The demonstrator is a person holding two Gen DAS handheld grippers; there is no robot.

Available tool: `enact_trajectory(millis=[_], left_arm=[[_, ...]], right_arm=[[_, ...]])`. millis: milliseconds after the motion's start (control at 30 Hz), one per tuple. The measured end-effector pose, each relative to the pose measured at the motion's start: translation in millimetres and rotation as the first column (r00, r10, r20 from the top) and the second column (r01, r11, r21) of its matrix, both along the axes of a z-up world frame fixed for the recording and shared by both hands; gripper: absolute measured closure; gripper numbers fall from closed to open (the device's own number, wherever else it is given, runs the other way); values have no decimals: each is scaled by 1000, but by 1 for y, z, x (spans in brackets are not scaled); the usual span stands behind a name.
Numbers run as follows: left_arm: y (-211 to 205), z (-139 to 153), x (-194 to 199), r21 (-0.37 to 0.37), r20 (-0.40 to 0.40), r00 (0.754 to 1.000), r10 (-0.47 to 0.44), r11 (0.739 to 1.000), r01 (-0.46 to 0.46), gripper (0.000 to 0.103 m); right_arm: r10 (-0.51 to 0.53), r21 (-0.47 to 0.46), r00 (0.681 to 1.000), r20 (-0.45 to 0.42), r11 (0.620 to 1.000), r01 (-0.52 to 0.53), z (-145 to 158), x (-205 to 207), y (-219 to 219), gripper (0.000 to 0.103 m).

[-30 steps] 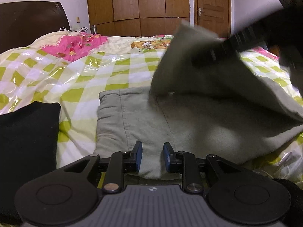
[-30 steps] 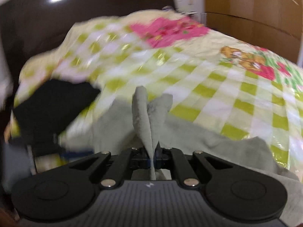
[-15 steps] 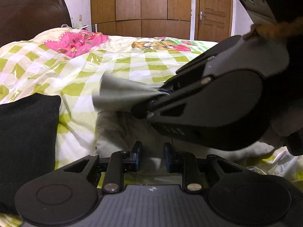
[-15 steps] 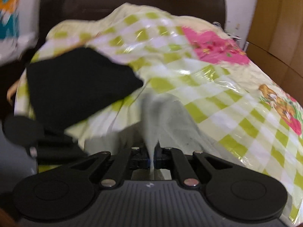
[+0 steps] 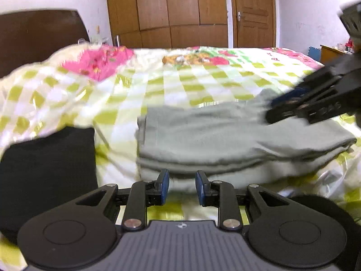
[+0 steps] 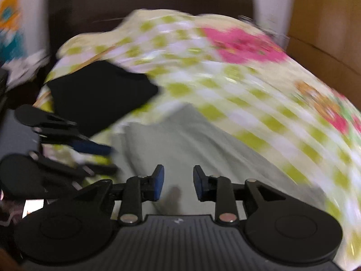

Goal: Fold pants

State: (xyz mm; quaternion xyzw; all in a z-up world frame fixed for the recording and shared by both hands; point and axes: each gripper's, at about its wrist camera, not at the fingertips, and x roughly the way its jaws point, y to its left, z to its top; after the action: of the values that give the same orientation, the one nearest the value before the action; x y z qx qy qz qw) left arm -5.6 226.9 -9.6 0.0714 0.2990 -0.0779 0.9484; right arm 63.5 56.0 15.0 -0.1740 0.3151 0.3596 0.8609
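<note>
The grey pants (image 5: 225, 135) lie folded in layers on the checked bedspread (image 5: 180, 83). My left gripper (image 5: 182, 186) is open and empty just in front of their near edge. My right gripper (image 6: 178, 183) is open and empty, hovering over the grey pants (image 6: 203, 149). It also shows in the left wrist view (image 5: 315, 103) above the right part of the fold. The left gripper shows at the left of the right wrist view (image 6: 99, 155).
A folded black garment (image 5: 45, 169) lies on the bed left of the pants, also seen in the right wrist view (image 6: 99, 94). A dark headboard (image 5: 38, 36) stands at far left. Wooden wardrobes (image 5: 169, 11) and a door are behind the bed.
My right gripper carried the grey cloth across to the left, laid it onto the pants, opened and drew back to the right. My left gripper stayed open and pulled back slightly.
</note>
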Motion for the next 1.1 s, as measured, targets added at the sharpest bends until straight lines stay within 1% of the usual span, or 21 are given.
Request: enact_trajectory(millis=[67,133,200,267,300,333,400,433,467,533,600,667,700,733,767,833,900,933,1000,1033,1100], left_arm=[[-7,10,4,2,32,999,-18,1000,18,64],[-18,16,13,-11,52,997,-51,999,52,63],[-36,16,26,-15,58,994,-95,995,96,62],[-57,10,42,-21,34,988,-150,988,151,61],[-69,6,50,-30,16,984,-178,984,178,61],[-81,3,57,-42,-3,978,-208,977,208,61],[-103,4,68,-48,-20,965,-261,965,259,61],[-115,8,74,-49,-18,956,-292,956,291,61],[-125,11,78,-48,-12,948,-319,947,318,61],[-146,19,92,-41,-1,931,-365,930,365,61],[-167,24,104,-41,-5,916,-402,915,402,61],[-185,26,104,-42,-11,893,-450,892,450,61],[-193,26,99,-42,-16,879,-477,878,476,61],[-200,25,95,-45,-27,866,-500,866,498,61],[-206,21,88,-47,-42,854,-518,855,517,61],[-213,13,73,-48,-71,835,-546,838,544,61],[-220,6,64,-59,-95,819,-567,824,564,61],[-222,3,63,-73,-105,814,-572,820,567,61],[-228,-2,62,-98,-118,807,-579,815,571,61],[-230,-4,62,-102,-118,805,-581,814,572,61],[-233,-8,63,-114,-116,802,-586,810,575,61]], right_arm=[[-134,1,991,-23,991,134,5,8,-38,74],[-286,-6,958,-30,958,286,7,18,-82,72],[-439,-27,898,-43,899,438,3,26,-126,72],[-547,-5,830,-109,835,550,-6,33,-167,69],[-578,19,800,-162,809,588,-12,37,-183,69],[-595,44,767,-240,783,621,-19,41,-198,69],[-555,106,731,-398,763,637,-35,47,-217,69],[-522,140,721,-457,758,637,-43,48,-223,69],[-496,152,718,-489,762,630,-47,49,-225,69],[-458,179,727,-512,771,612,-54,49,-229,67],[-423,227,724,-544,757,613,-59,48,-237,67],[-397,260,711,-580,737,623,-61,48,-244,75],[-378,267,711,-593,740,617,-61,47,-246,87],[-367,275,712,-599,740,613,-61,47,-249,88],[-353,288,714,-604,739,609,-60,46,-252,88],[-336,287,734,-591,762,580,-59,44,-255,84],[-362,313,757,-544,750,583,-50,47,-267,83],[-365,334,763,-533,738,586,-46,51,-273,80],[-380,364,760,-527,708,606,-42,72,-284,73],[-379,372,762,-525,703,606,-43,80,-287,73],[-366,369,767,-527,715,594,-48,100,-284,72]])
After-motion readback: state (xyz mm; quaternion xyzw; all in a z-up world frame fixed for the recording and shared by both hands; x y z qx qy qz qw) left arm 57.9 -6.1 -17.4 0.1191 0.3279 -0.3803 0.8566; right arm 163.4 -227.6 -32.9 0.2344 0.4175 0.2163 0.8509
